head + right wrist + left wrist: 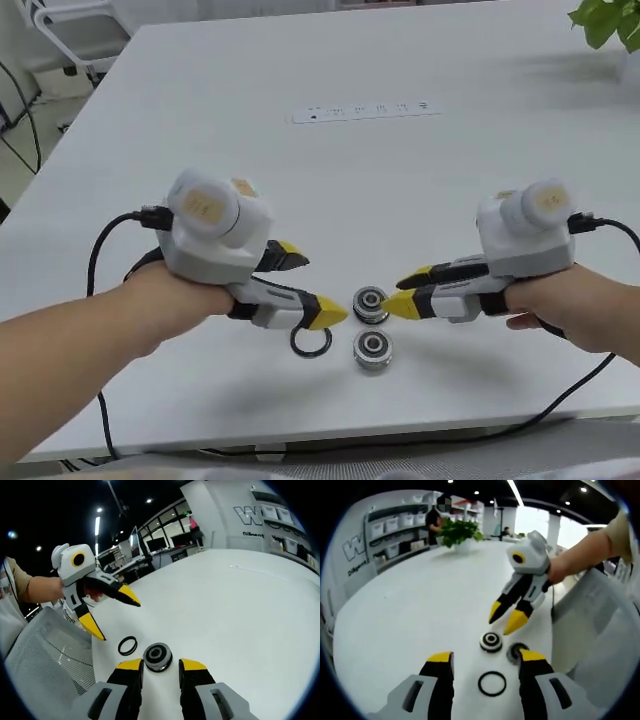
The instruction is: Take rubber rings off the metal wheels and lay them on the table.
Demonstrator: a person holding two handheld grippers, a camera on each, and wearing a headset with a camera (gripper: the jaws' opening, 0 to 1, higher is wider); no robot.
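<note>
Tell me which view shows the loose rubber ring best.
Left gripper view: the loose rubber ring lies whole and close, between that view's own jaws. Head view: a jaw tip overlaps its top. Right gripper view: whole but small.

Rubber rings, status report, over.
Left hand-held gripper open; right hand-held gripper open. One rubber ring off, flat on table. Two metal wheels beside it. Nothing in the way.

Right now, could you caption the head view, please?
Left gripper and right gripper flank two metal wheels, rubber ring lying on table.
</note>
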